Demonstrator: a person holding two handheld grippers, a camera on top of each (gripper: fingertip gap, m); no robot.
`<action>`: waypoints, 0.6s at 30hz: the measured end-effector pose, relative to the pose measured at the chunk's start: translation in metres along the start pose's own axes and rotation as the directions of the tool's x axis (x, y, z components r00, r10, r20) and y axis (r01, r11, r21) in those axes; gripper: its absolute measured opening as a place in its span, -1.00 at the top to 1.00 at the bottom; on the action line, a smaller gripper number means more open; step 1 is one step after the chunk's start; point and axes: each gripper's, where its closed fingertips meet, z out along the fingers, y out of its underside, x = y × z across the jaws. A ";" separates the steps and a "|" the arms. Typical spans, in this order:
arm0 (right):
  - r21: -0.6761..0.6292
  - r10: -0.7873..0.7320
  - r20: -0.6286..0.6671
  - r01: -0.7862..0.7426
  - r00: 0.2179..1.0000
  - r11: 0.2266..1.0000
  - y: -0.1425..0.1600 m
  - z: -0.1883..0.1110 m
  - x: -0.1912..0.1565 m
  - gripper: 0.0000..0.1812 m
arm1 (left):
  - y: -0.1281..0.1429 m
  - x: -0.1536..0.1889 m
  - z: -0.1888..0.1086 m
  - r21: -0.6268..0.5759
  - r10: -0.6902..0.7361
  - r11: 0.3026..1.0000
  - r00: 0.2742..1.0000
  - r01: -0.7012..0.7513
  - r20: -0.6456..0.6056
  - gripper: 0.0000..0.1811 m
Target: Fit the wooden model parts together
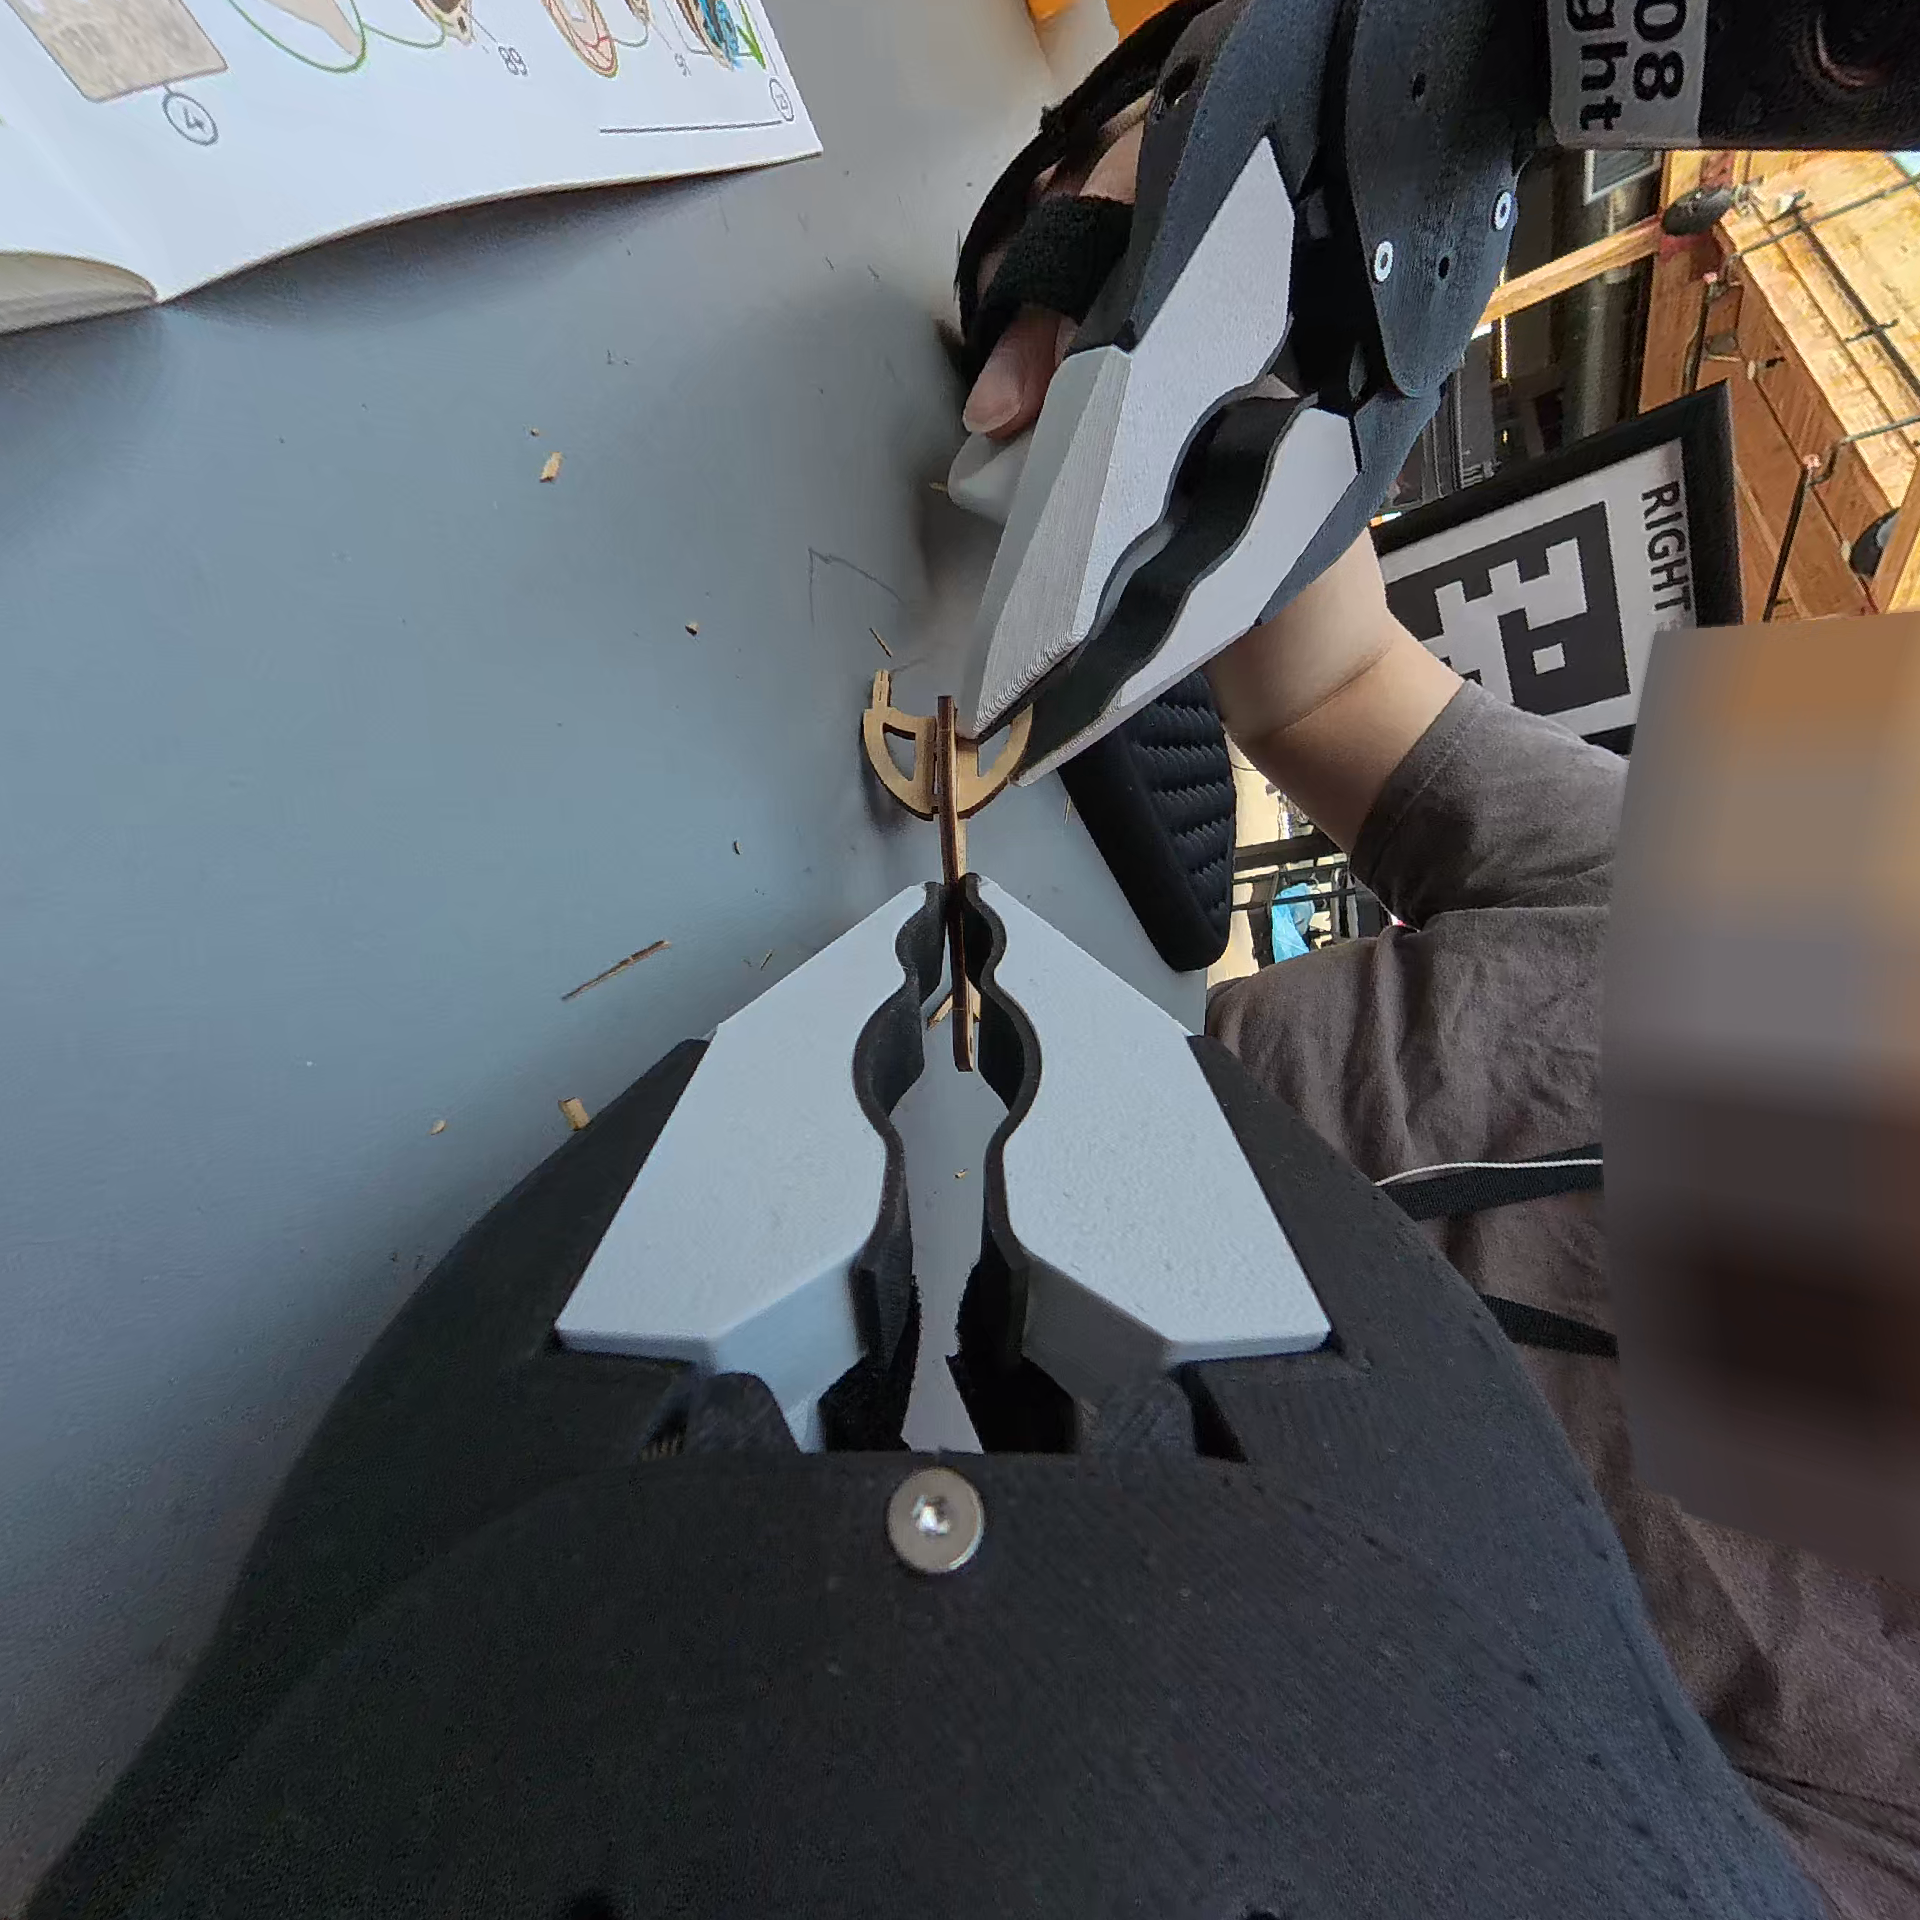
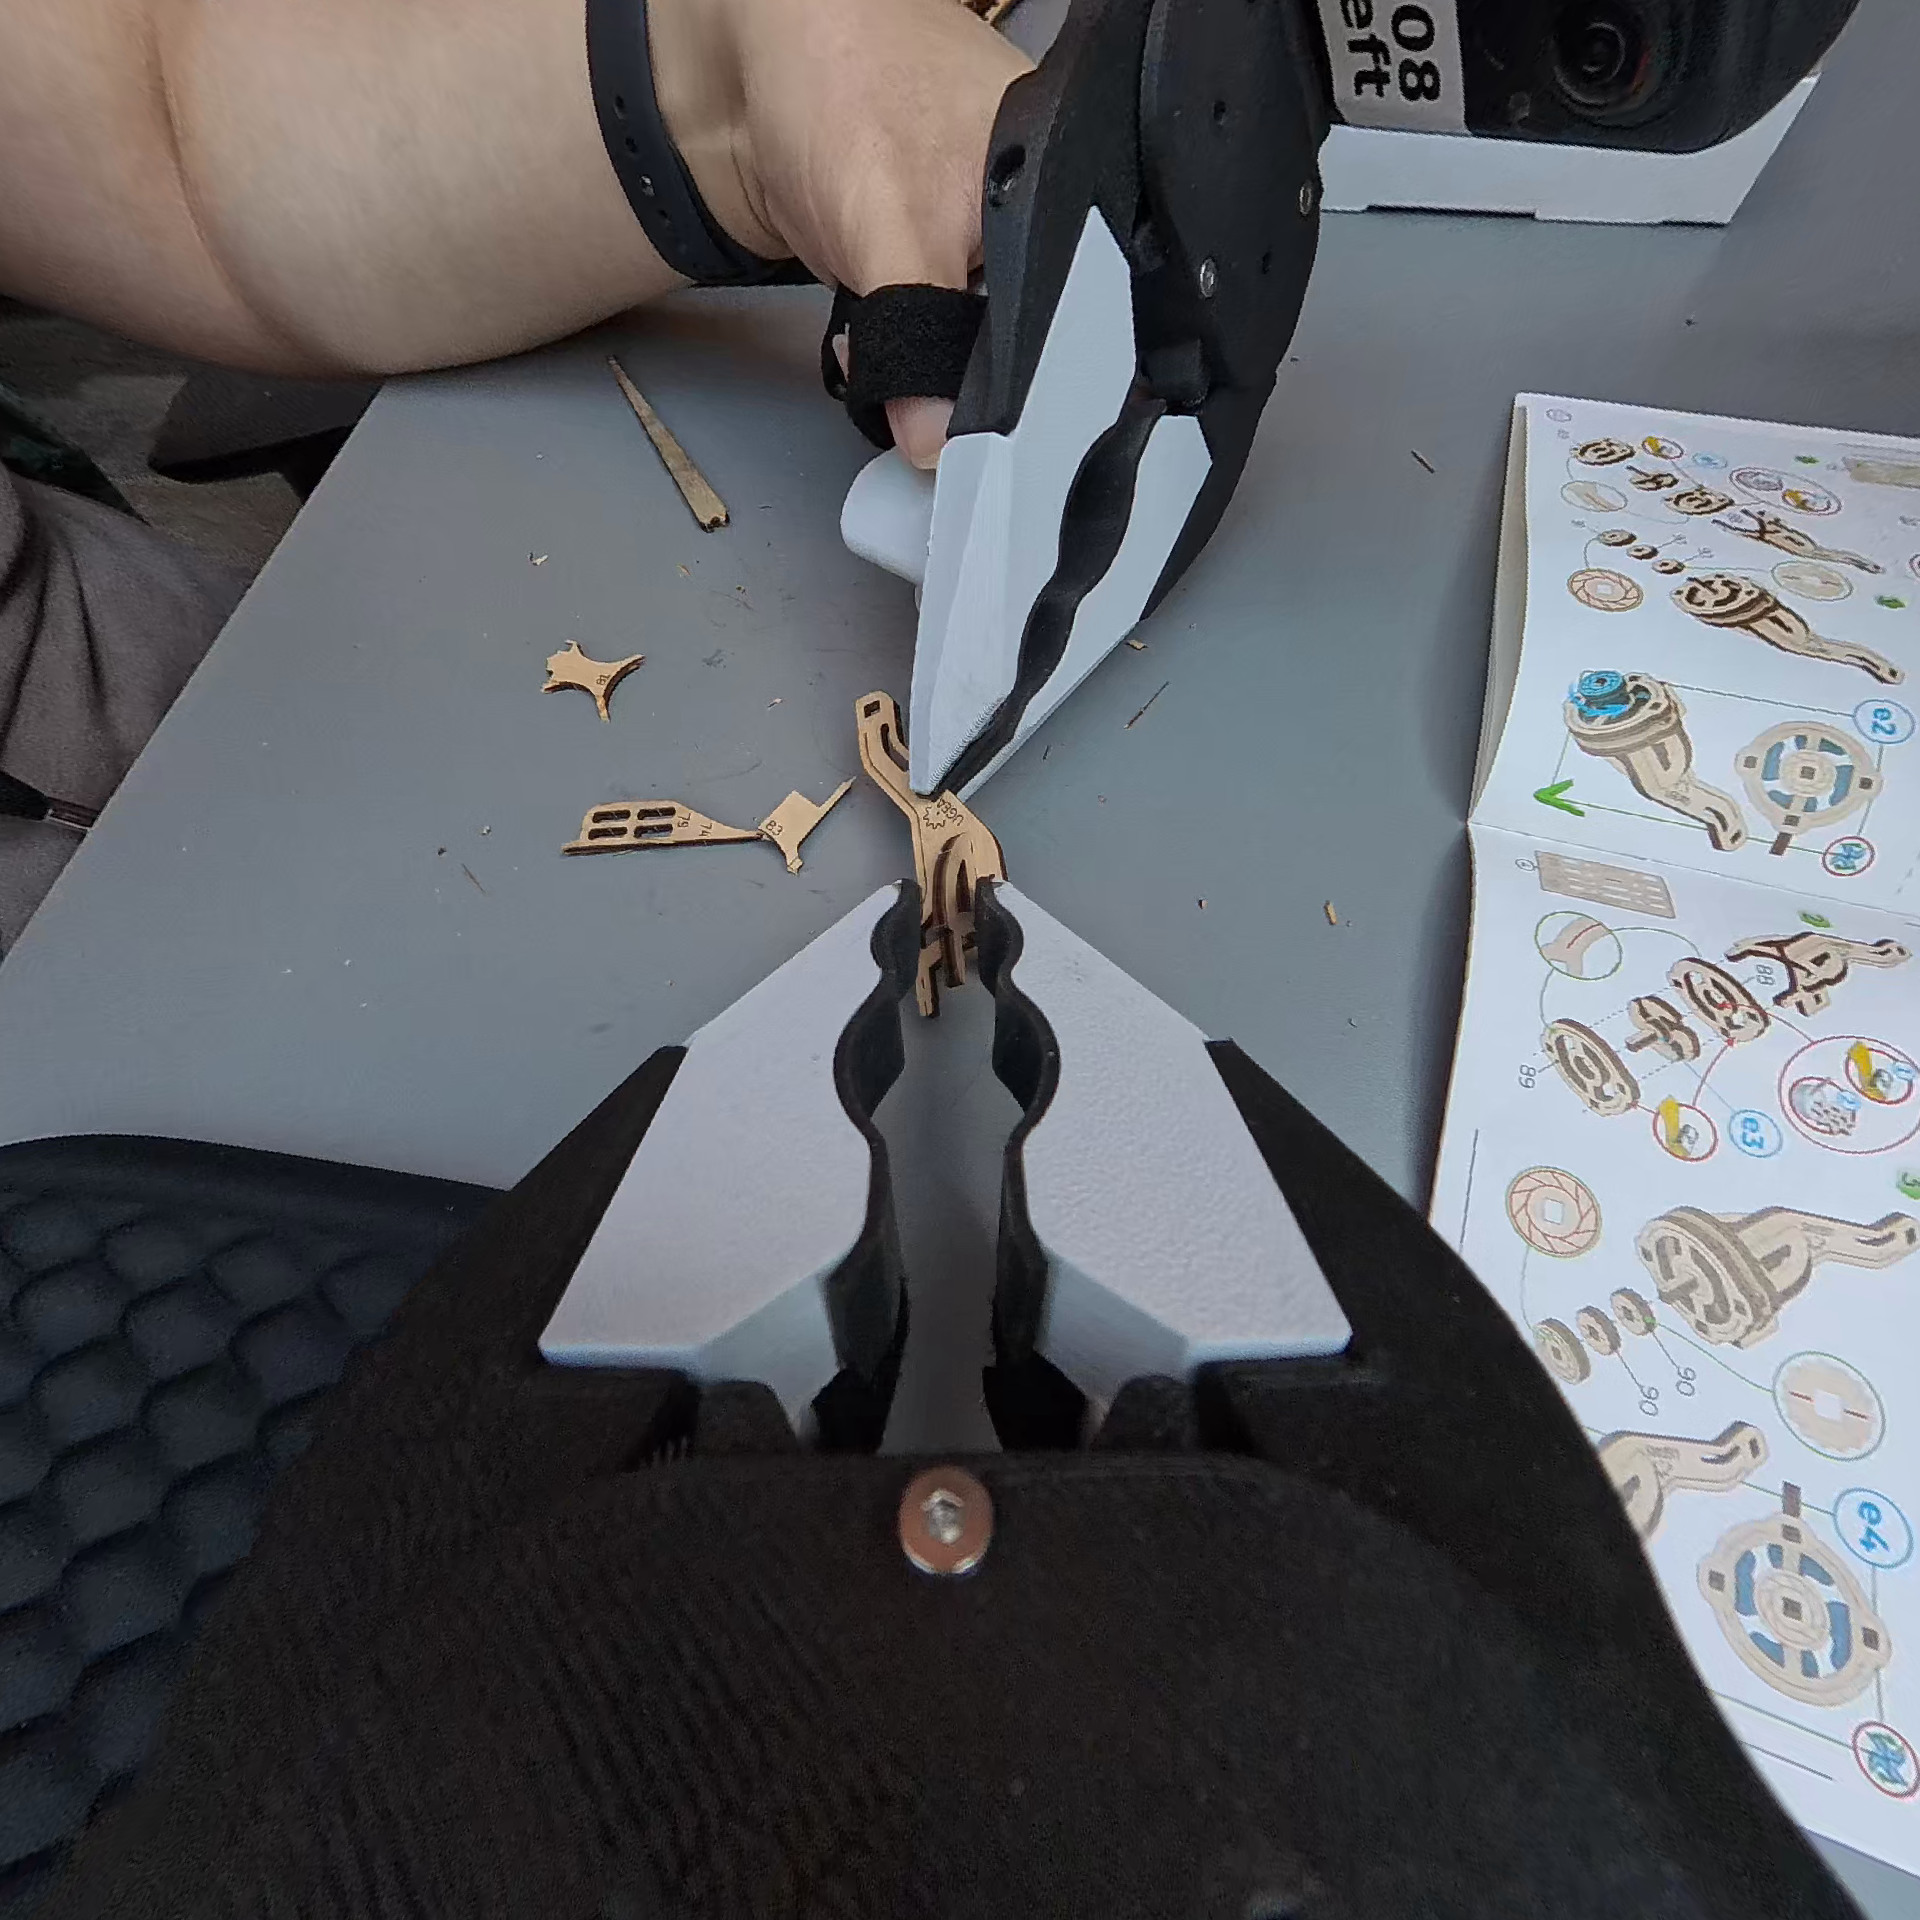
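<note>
Over the grey table (image 1: 312, 727), both grippers hold small laser-cut wooden parts that meet crosswise. My left gripper (image 1: 948, 888) is shut on a flat curved arm piece (image 1: 948, 821), seen edge-on in the left wrist view. In the right wrist view the same piece (image 2: 951, 831) shows its flat face, with the left gripper (image 2: 945, 784) pinching it from above. My right gripper (image 2: 948, 894) is shut on a rounded spoked piece (image 2: 940, 966). That piece (image 1: 906, 764) sits across the arm piece in the left wrist view, with the right gripper (image 1: 1003, 732) on its rim.
An open instruction booklet (image 2: 1714, 1039) lies at the right, and also shows top left in the left wrist view (image 1: 416, 125). Loose wooden offcuts (image 2: 665, 826) and a thin stick (image 2: 670, 447) lie left of the parts. A black textured pad (image 2: 156, 1351) sits by the table edge. My two grippers' fingertips are within a few centimetres of each other.
</note>
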 end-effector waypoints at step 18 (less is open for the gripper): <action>-0.090 -0.046 -0.049 0.042 0.998 0.995 -0.005 0.000 0.014 0.99 | -0.012 0.004 -0.007 0.091 -0.112 0.988 0.986 0.123 -0.122 0.97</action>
